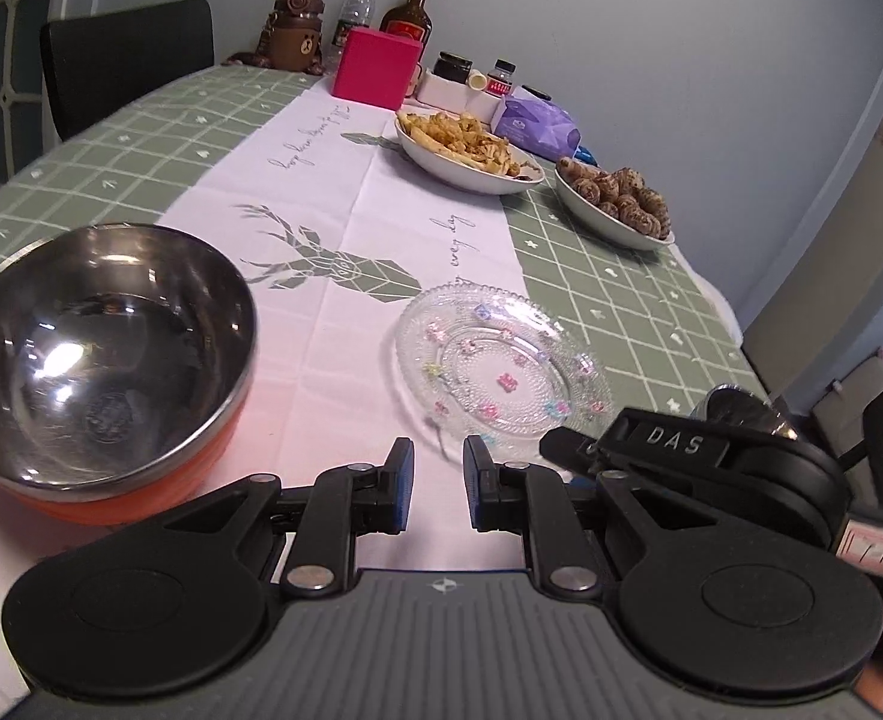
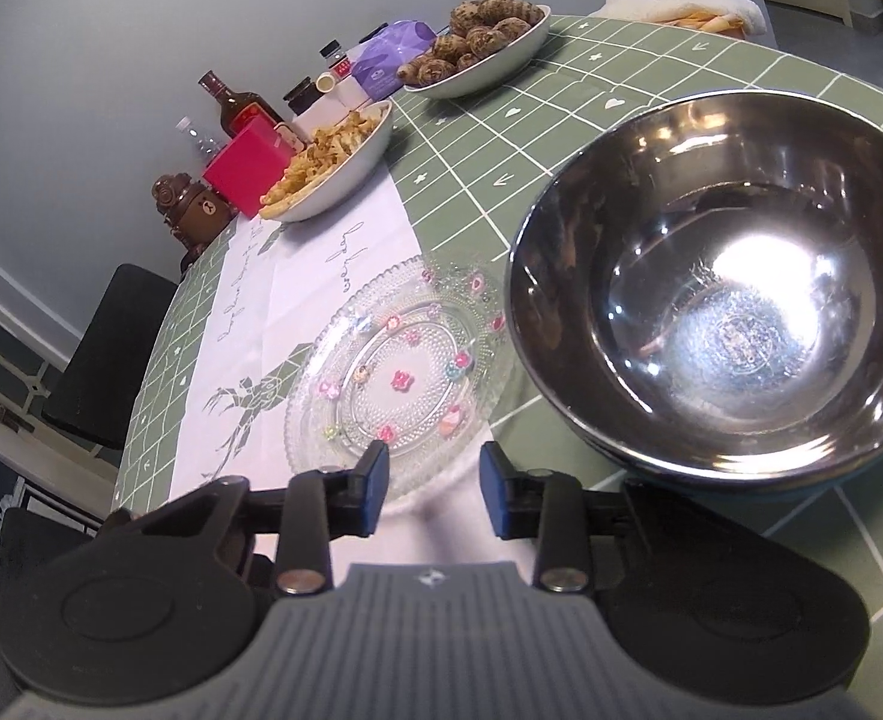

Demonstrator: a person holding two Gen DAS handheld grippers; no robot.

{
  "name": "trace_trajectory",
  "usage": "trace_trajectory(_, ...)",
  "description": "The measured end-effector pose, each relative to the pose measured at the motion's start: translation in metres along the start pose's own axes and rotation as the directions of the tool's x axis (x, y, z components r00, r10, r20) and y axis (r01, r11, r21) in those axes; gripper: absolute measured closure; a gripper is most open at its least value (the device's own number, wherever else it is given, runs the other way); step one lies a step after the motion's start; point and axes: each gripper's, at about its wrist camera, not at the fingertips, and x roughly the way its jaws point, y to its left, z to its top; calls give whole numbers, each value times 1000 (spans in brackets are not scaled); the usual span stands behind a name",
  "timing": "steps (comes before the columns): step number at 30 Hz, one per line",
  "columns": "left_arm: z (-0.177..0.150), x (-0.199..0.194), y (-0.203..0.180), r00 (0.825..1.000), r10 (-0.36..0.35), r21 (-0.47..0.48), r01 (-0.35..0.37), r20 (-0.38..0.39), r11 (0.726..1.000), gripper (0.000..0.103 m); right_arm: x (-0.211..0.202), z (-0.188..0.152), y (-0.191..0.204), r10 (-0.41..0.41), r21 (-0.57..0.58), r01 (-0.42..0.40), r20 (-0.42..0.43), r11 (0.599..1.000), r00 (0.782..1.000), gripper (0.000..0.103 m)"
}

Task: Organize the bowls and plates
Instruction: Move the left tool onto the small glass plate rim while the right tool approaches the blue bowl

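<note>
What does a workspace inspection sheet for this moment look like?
Surface: table in green checked cloth with a white runner.
Job's things: flowered glass plate in the middle; orange-sided steel bowl on one side, second steel bowl on the other; all empty.
Clutter: dish of fried food, dish of brown roots, red box, brown bottle, purple packet at the far end.
Grippers: left hand-held gripper open, empty; right hand-held gripper open at the plate's near rim, not clamped.
Cables: nothing seen.
Surroundings: black chair, grey wall.
</note>
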Motion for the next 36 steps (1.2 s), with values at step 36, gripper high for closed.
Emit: trace_trajectory(36, -30, -14, 17, 984, 95, -266, -133, -151, 955, 91, -45, -34, -15, 19, -61, -30, -174, 998, 985, 90)
